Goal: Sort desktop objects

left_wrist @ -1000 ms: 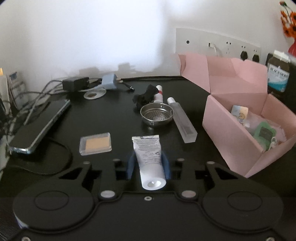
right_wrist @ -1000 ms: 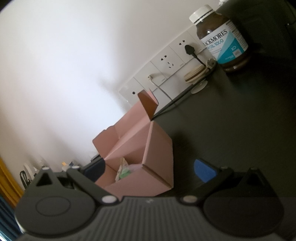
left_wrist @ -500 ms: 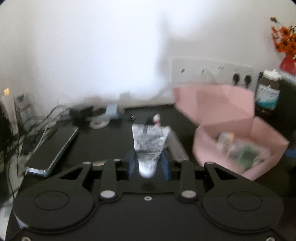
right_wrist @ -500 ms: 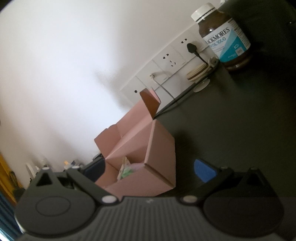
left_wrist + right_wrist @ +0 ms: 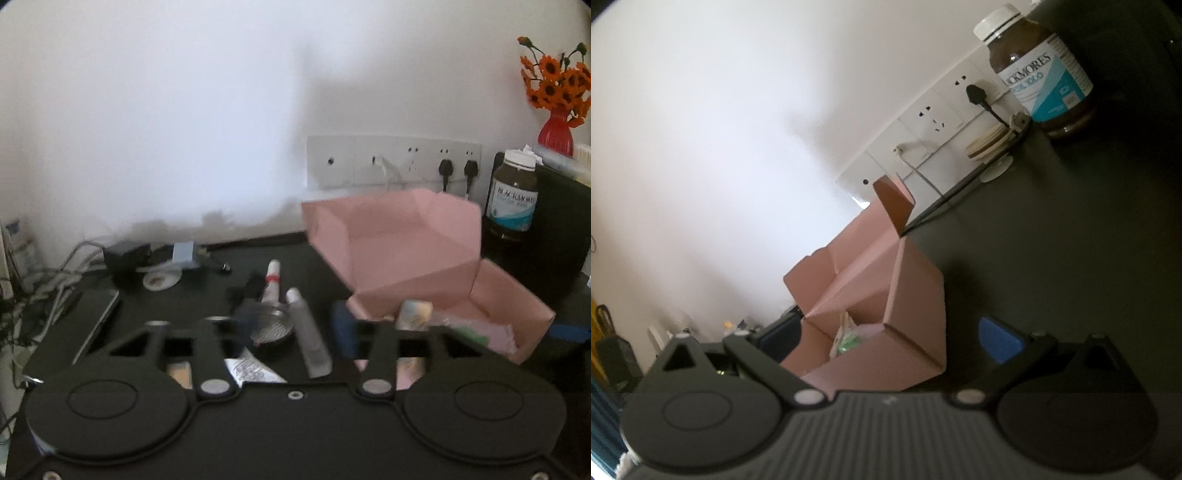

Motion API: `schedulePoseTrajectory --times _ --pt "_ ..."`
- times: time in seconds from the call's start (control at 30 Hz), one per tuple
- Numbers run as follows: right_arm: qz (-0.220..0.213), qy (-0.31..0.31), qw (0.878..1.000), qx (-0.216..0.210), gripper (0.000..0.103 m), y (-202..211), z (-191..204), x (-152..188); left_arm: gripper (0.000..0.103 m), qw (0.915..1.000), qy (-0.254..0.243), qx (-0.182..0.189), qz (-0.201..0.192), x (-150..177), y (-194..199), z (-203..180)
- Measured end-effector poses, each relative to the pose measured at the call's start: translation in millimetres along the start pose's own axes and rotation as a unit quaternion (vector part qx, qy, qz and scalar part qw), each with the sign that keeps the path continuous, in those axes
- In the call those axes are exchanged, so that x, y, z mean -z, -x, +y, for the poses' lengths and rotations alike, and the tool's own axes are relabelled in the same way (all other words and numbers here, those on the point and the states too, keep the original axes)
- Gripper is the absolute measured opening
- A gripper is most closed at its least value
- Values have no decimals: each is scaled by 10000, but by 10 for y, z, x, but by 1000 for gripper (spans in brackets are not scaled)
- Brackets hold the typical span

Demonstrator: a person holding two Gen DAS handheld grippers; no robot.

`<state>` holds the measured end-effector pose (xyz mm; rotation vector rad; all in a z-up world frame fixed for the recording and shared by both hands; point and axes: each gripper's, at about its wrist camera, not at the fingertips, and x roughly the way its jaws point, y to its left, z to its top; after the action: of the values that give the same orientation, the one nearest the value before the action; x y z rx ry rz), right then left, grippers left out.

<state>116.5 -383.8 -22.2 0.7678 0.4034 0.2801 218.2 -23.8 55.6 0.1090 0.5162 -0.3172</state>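
Observer: Since a second ago the left tool (image 5: 295, 325) has risen and swung toward the pink cardboard box (image 5: 509, 295). Its jaws, which were clamped on the white squeeze tube (image 5: 253, 369), have just been opening. They now stand about half spread with nothing between the pads.

Operator: So where is the tube?

Observer: Low in the left wrist view, under the tool and half hidden by its linkage, beside the beige compact case (image 5: 179, 371). It is short of the box, not in it. The view is blurred, so I cannot tell whether it is lying on the black worktop (image 5: 177, 306) or still falling.

Operator: Then the release looks early. What is the risk now?

Observer: A hurried second grab. The tube now lies skewed and close to the round metal strainer (image 5: 271, 328) and the clear plastic bottle (image 5: 314, 343). Pads closing off-centre could squeeze the soft body until it slips out again. They could also knock the bottle so it rolls.

Operator: And the right tool (image 5: 886, 336)?

Observer: Spread wide and holding nothing. The near corner of the box sits between its fingers, and the right pad is clear of the cardboard. So the light box is not braced, and a bump from the left tool or a dropped tube hitting its wall could push it.
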Motion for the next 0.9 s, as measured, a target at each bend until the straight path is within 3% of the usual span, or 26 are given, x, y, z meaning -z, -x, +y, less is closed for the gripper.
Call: schedulePoseTrajectory --times 0.07,0.13,0.27,0.37,0.47,0.57,0.7,0.9 --pt "13 -9 10000 -24 102 -5 -1 -3 68 9998 114 -38 170 100 -45 111" --pt "15 -28 10000 -49 102 -7 -5 -6 83 9991 259 -117 315 207 -90 194" --pt "6 -77 9999 -100 102 -9 -18 -15 83 9955 788 -79 526 280 -181 325" --pt "27 -41 10000 -76 102 -16 -8 -11 83 9946 792 -372 549 277 -256 280" --pt "48 -19 10000 -74 102 -10 -5 -6 74 9931 776 -634 611 300 -343 211" --pt "46 -27 10000 -76 102 -14 -4 -9 66 9912 972 -567 704 323 -410 219" --pt "48 -21 10000 -69 102 -19 -2 -9 45 9889 1100 -672 744 294 -486 243" --pt "40 -17 10000 -63 102 -17 -4 -7 33 9895 1019 -673 767 288 -490 283"
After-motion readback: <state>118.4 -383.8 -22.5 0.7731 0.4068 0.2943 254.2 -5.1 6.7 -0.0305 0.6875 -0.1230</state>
